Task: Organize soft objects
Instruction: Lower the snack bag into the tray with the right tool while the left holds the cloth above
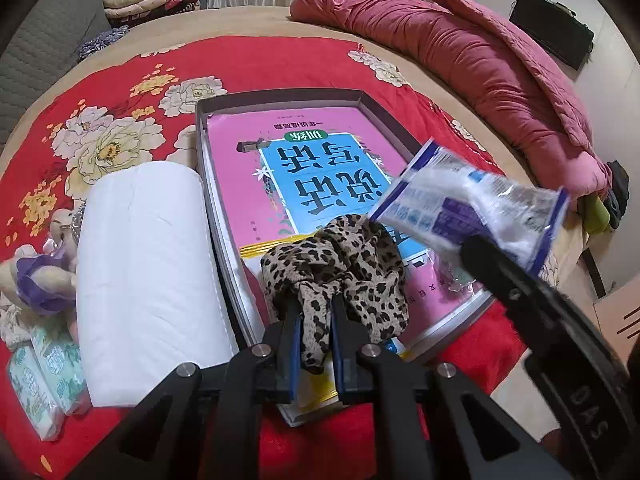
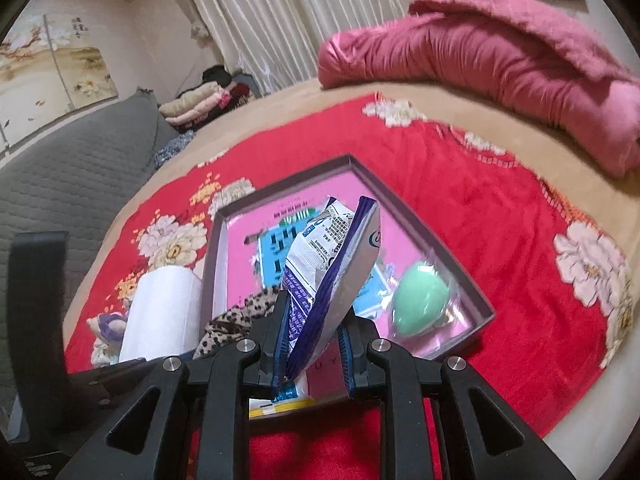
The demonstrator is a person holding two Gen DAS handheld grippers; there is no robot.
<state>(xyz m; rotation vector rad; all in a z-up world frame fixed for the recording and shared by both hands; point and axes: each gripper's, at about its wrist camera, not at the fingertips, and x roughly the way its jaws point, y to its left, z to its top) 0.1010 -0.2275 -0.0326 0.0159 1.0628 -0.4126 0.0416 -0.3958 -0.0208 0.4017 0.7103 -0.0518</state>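
My left gripper (image 1: 316, 312) is shut on a leopard-print scrunchie (image 1: 344, 264) over the near end of a shallow grey box (image 1: 280, 98) lined with a pink book (image 1: 320, 168). My right gripper (image 2: 314, 304) is shut on a blue and white plastic packet (image 2: 332, 256) and holds it above the box (image 2: 440, 236). The packet also shows in the left wrist view (image 1: 472, 208), to the right of the scrunchie. A green sponge in clear wrap (image 2: 420, 300) lies in the box's right corner. The scrunchie (image 2: 236, 320) shows at the lower left.
A white paper roll (image 1: 148, 280), a small plush toy (image 1: 40, 276) and tissue packs (image 1: 40, 376) lie left of the box on the red floral blanket (image 1: 120, 92). A pink quilt (image 1: 480, 64) lies at the far right. Folded clothes (image 1: 144, 0) are stacked at the back.
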